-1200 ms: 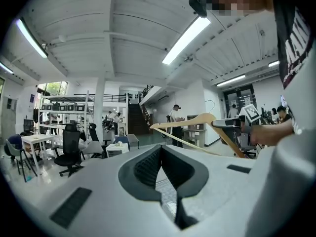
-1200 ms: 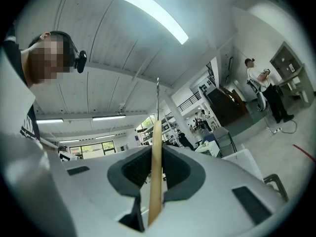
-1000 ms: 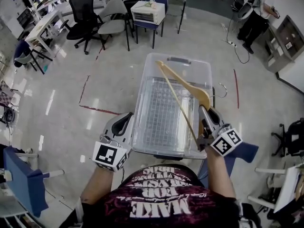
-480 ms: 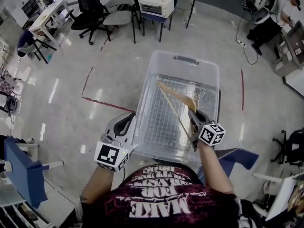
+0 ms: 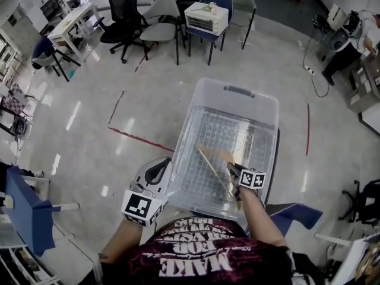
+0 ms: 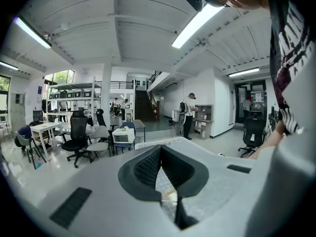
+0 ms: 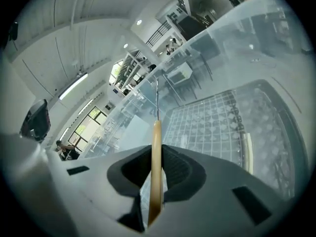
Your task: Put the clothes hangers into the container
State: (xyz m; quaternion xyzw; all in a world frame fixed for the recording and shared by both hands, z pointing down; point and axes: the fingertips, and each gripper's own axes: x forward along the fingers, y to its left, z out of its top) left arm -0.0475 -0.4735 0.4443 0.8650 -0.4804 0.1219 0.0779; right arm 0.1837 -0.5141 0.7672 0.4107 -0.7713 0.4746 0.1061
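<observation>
A clear plastic container (image 5: 261, 103) with a grid floor stands on the floor before me. A wooden clothes hanger (image 5: 215, 164) is low inside it, near its front right, held by one end in my right gripper (image 5: 236, 172), which is shut on it. In the right gripper view the hanger (image 7: 156, 147) runs straight out between the jaws over the grid floor (image 7: 217, 120). My left gripper (image 5: 155, 172) rests outside the container's front left corner. In its own view the left gripper (image 6: 160, 174) is shut with nothing held.
Office chairs (image 5: 161, 24) and a chair with a white box (image 5: 206, 18) stand beyond the container. Red tape lines (image 5: 133, 136) mark the floor at left and right. A blue chair (image 5: 27, 215) is at my left, a blue seat (image 5: 297, 209) at my right. A person (image 5: 363, 34) stands far right.
My right gripper has gone down and forward with the hanger, from above the container's rim to low inside it. The left gripper has stayed by the front left corner.
</observation>
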